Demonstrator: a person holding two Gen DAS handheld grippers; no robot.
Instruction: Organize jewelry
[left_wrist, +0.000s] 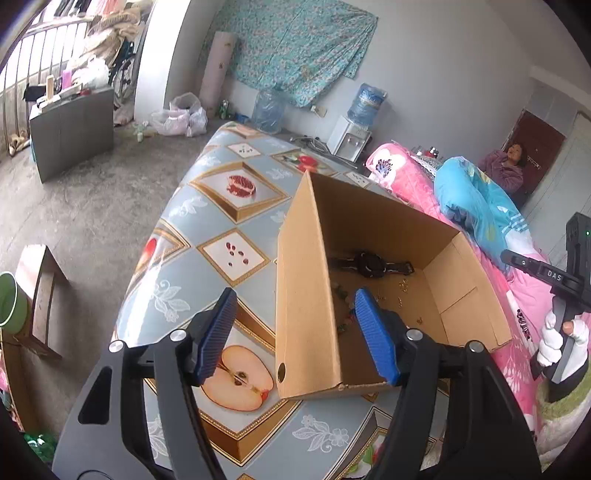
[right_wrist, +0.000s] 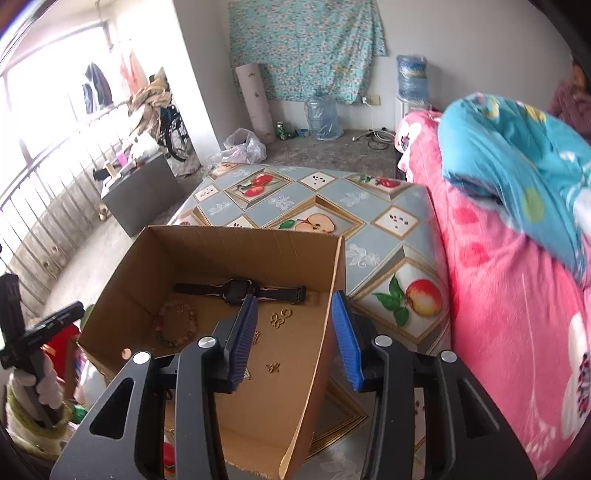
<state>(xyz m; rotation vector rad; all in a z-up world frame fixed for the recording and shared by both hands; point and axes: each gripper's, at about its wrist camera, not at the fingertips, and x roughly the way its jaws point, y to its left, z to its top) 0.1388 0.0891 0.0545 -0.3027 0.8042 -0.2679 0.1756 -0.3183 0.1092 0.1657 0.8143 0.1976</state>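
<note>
Your left gripper (left_wrist: 295, 336) and right gripper (right_wrist: 293, 339) both tilt downward, jaws apart and empty, each astride one wall of the cardboard box (right_wrist: 295, 369); free counter (left_wrist: 207, 221) lies beyond.

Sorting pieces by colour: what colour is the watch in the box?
Black watch, clearest in the right wrist view.

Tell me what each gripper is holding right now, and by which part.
Nothing. The left gripper and right gripper each straddle a wall of the cardboard box, jaws open, pads clear.
</note>
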